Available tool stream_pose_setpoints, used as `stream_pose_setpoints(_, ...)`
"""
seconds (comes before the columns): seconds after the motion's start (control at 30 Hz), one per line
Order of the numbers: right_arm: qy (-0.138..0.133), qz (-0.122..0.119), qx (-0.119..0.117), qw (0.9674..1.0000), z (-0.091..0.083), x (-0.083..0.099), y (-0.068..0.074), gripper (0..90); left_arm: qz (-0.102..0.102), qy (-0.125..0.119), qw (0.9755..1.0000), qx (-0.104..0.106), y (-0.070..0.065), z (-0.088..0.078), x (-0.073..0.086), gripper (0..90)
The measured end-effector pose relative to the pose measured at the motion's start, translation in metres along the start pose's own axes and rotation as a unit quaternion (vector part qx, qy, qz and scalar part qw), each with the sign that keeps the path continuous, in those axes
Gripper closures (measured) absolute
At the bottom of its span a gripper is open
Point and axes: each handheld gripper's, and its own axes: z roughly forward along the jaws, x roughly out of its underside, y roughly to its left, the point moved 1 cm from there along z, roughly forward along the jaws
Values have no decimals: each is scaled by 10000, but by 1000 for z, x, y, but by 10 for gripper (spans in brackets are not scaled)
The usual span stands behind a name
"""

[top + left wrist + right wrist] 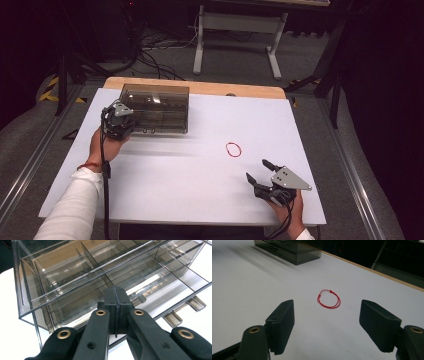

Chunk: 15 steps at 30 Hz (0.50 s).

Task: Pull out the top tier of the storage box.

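Keep the left tongs (pixel 121 120), pressed together, bracing the smoked box (pixel 156 107) while the right tongs (pixel 327 322), spread apart, line up on the red string loop (pixel 329 299).

Bright tabletop, dark, perhaps underexposed, surroundings

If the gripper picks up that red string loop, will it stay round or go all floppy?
Probably floppy: the red string loop is thin cord lying flat and slightly uneven on the white table, so it would likely sag into a dangle. It looks very light. Being so thin and flat, it may slip the open right gripper.
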Motion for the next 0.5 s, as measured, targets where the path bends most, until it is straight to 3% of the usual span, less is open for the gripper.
stream_pose_setpoints(0.5,-53,-252,38,9997,-5,-2,9,293,112,115,9998,-117,-9,-6,3,889)
